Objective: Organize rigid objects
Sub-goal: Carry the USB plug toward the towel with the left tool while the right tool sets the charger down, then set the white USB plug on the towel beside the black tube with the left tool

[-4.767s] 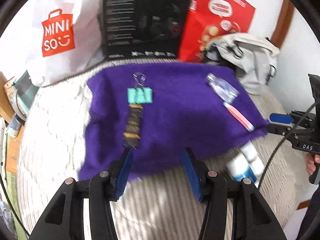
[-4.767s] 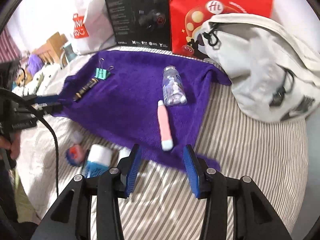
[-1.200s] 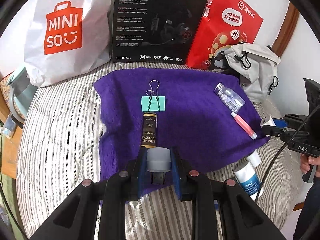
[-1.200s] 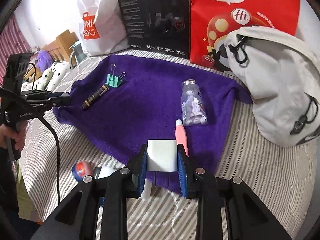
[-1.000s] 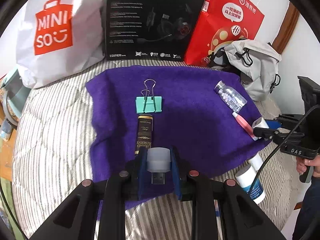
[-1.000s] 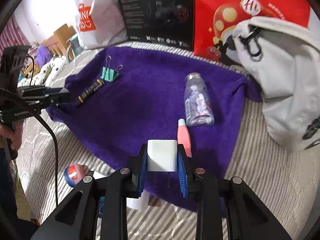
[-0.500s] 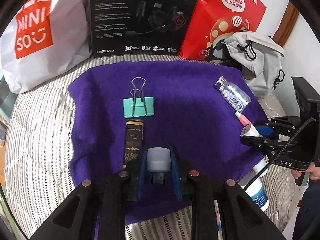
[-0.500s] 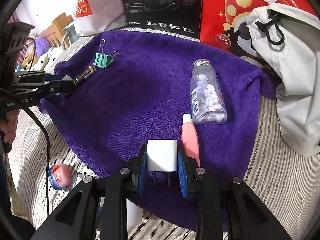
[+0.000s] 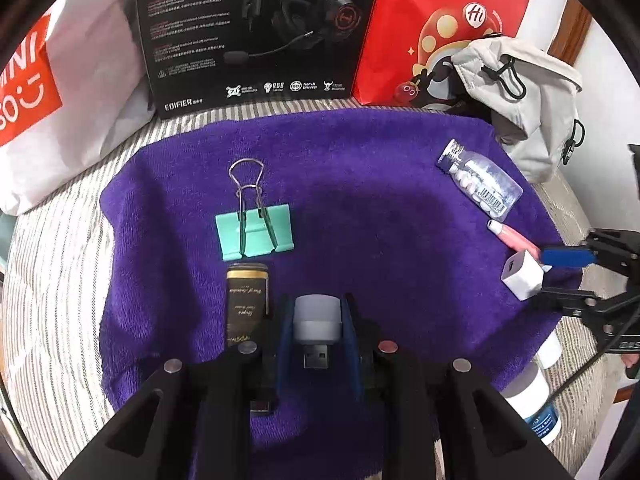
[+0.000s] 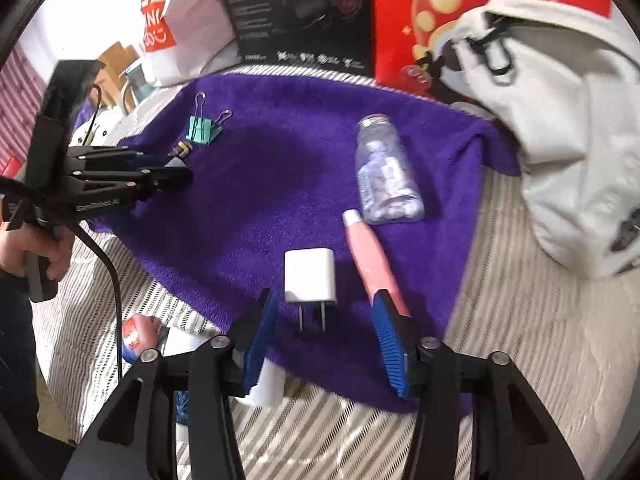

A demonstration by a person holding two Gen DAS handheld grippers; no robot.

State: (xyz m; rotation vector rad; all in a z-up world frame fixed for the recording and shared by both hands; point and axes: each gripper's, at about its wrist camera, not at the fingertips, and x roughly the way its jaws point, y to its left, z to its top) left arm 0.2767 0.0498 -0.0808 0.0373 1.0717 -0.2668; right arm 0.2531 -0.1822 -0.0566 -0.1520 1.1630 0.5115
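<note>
My left gripper (image 9: 316, 314) is shut on a small grey USB light (image 9: 317, 318), low over the near edge of the purple towel (image 9: 360, 184). A black-and-gold tube (image 9: 247, 300) lies just left of it, with a teal binder clip (image 9: 256, 232) beyond. My right gripper (image 10: 324, 340) stands open at the towel's right side. A white charger plug (image 10: 310, 276) lies on the towel between its fingers, touching neither pad. A pink tube (image 10: 372, 260) and a clear pill bottle (image 10: 386, 172) lie next to it.
A black headset box (image 9: 252, 32), a red paper bag (image 9: 440, 20) and a white shopping bag (image 9: 60, 80) stand behind the towel. A grey pouch (image 9: 520, 92) sits at the back right. White jars (image 9: 528, 400) and a red-capped item (image 10: 136, 336) lie on the striped cover.
My right gripper has opened and let the white charger down on the towel beside the pink tube. My left gripper has moved forward over the towel, still holding the USB light.
</note>
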